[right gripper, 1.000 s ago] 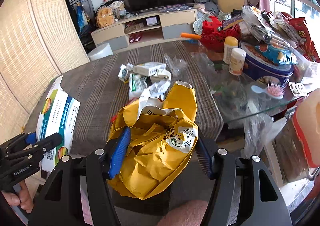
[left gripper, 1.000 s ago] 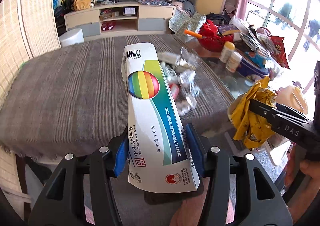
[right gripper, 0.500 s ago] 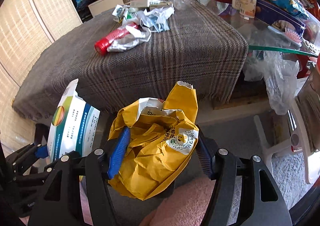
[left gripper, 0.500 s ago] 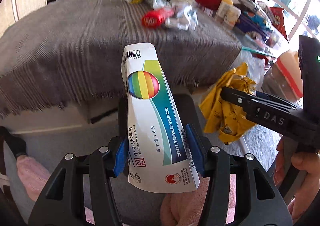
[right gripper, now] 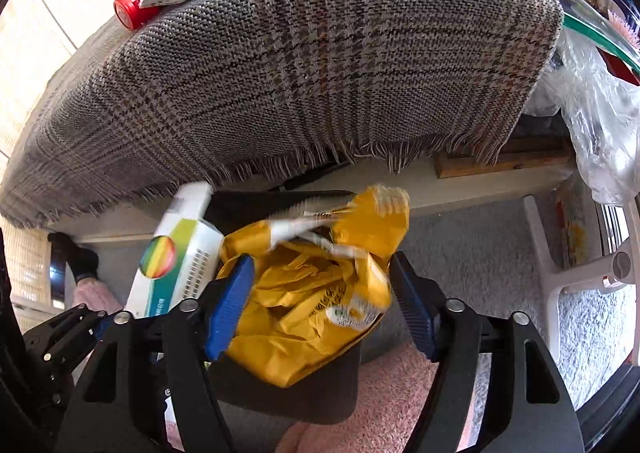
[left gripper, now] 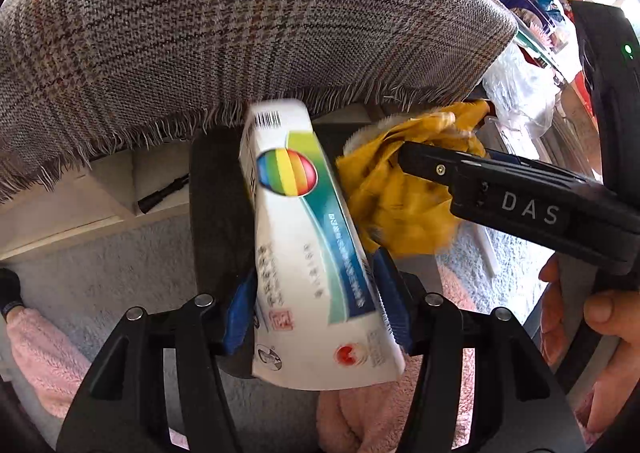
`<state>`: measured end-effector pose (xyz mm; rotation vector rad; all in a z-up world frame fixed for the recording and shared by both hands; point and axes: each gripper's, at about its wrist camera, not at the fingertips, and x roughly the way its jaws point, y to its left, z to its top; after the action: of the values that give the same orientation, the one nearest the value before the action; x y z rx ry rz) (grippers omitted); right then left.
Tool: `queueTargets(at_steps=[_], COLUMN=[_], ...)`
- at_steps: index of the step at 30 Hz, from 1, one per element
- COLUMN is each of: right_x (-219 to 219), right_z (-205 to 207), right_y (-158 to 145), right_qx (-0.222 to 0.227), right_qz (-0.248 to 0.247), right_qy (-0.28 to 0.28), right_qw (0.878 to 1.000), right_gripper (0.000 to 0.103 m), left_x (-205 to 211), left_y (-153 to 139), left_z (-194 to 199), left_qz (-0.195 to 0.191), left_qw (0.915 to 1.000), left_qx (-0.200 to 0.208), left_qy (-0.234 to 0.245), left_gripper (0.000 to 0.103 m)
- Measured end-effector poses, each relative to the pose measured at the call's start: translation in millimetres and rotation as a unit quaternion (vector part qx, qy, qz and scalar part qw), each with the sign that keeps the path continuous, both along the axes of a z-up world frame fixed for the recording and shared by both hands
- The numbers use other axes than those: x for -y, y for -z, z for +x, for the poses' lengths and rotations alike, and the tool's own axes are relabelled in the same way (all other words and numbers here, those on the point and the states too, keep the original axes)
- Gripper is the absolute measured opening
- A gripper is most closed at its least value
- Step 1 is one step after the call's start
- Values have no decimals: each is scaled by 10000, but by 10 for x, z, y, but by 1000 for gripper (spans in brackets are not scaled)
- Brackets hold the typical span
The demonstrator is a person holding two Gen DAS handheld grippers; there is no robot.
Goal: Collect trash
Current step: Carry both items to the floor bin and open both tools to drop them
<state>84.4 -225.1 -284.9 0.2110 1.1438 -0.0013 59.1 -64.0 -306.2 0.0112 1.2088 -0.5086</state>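
Two wrappers over dark bin (right gripper: 288, 393)

A white box (left gripper: 308, 237) bears a rainbow circle, a teal swoosh and a black barcode. Beside it is a crumpled yellow bag (right gripper: 320, 293). The cloth (right gripper: 304, 65) is grey-brown houndstooth plaid, fringed. Black tongs have blue pads (right gripper: 230, 305). The bin (right gripper: 304, 393) is black.

Two wrist fisheyes, both tilted steeply down, close under the counter's fringed edge.

Each looks forward along its own tongs, which fill the frame's bottom. Both share the plaid cloth (left gripper: 248, 25) across the top, the dark bin (right gripper: 280, 393) at centre, the white box (left gripper: 308, 253) and the yellow wrapper (right gripper: 316, 305); the left view catches the right tongs (left gripper: 404, 157) entering from the right.
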Motion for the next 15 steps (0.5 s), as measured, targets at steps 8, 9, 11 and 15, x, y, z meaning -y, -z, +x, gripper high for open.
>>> queueTargets(at_steps=[8, 9, 11, 15], right_x=[83, 110, 172, 414], right_z=[-69, -80, -129, -145], right_y=[-213, -258, -414, -688], right_qx=[129, 167, 327, 620], right_qz=[-155, -202, -324, 70], right_qy=[151, 192, 325, 419], right_qw=[9997, 9995, 9984, 9972], right_gripper=[93, 95, 96, 100], left_x=[-127, -171, -262, -450], left_y=[-262, -317, -406, -596], left_z=[-93, -103, -122, -96], left_qz=[150, 148, 145, 86], left_qw=[9991, 9989, 9984, 9969], left_qx=[383, 437, 526, 661], left_qy=[-64, -91, -164, -418], left_gripper=[87, 91, 94, 95])
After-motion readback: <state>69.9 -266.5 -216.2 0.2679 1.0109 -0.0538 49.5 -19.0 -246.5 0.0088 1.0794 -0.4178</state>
